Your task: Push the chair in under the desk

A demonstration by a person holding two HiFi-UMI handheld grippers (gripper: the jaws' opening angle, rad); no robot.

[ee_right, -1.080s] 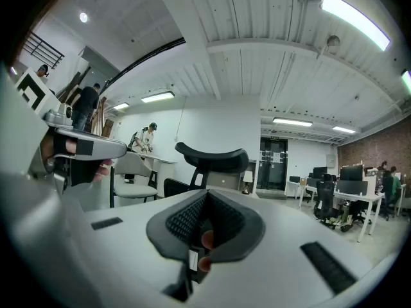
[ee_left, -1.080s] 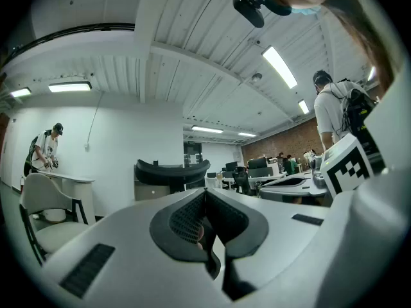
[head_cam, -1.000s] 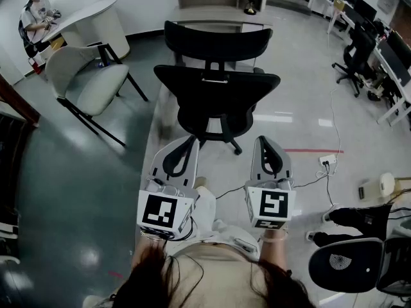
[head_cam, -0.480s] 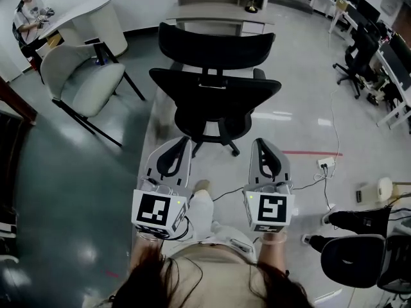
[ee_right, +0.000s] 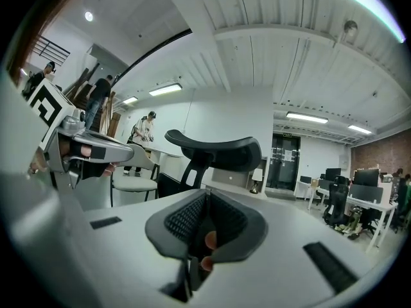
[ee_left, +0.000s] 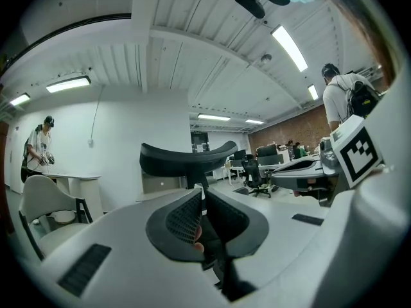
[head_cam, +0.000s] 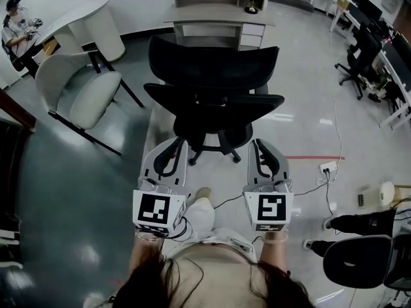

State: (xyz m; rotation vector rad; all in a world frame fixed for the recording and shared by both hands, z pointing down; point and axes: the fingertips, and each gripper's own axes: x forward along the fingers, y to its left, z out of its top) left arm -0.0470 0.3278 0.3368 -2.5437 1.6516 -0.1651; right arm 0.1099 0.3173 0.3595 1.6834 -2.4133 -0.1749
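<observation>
My left hand-held gripper [head_cam: 178,142] and my right hand-held gripper [head_cam: 259,142] are both closed with nothing between the jaws. They point level at the back of the black chair [head_cam: 215,111] in the middle of the head view. The chair stands on the glossy grey floor [head_cam: 96,172] with its back towards me. The pale grey tabletop [head_cam: 218,15] lies beyond it at the top centre. The seat is not under it yet, so I judge most of the push is yet to come. My tips sit just at the lower edge of the backrest [head_cam: 212,98]; I cannot tell whether they touch it

To do this well, I want both closed tips pressing at the same height, one on each side of the chair's spine, so it rolls straight instead of swivelling. The star base [head_cam: 215,151] should run easily on that smooth floor, so a gentle, even shove is enough. I would aim for the open space under the tabletop, to the left of the drawers [head_cam: 252,34]

The backrest is a broad, curved, matt black panel. The headrest [ee_left: 186,158] is a crescent-shaped bar on a short stalk. My pads [ee_right: 186,218] are black and finely ribbed, set in smooth pale plastic shells, so they should bite on the backrest without slipping
</observation>
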